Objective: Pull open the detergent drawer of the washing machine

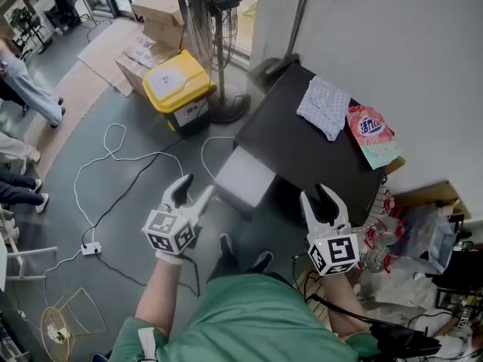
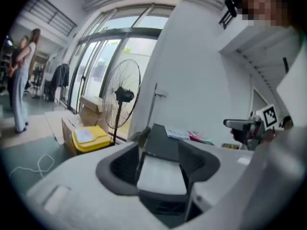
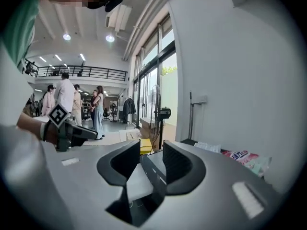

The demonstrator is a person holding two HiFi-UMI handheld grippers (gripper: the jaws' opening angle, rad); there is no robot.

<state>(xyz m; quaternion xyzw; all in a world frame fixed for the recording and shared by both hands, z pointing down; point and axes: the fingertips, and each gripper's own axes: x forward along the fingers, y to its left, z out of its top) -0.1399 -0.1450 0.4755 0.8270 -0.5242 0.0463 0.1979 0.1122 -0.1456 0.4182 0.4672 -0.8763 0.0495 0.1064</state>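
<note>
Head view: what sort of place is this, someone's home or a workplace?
Likely a workshop or lab hall, not a home: cardboard boxes and a pedestal fan stand on a grey floor with loose cable, and the right gripper view shows a railed mezzanine above several standing people.

Grey floor (image 1: 151, 202): a yellow-lidded bin (image 1: 179, 87) stands just beside the base of a standing fan (image 1: 213, 21). Cardboard boxes (image 1: 161, 13) sit behind the bin, with flattened cardboard (image 1: 83, 81) to their left. A white cable (image 1: 132, 155) loops across the floor to a power strip (image 1: 91, 248). A checked cloth (image 1: 324, 106) lies just beside a pink pouch (image 1: 371, 133). People's legs (image 1: 26, 89) show at the left edge.
</note>
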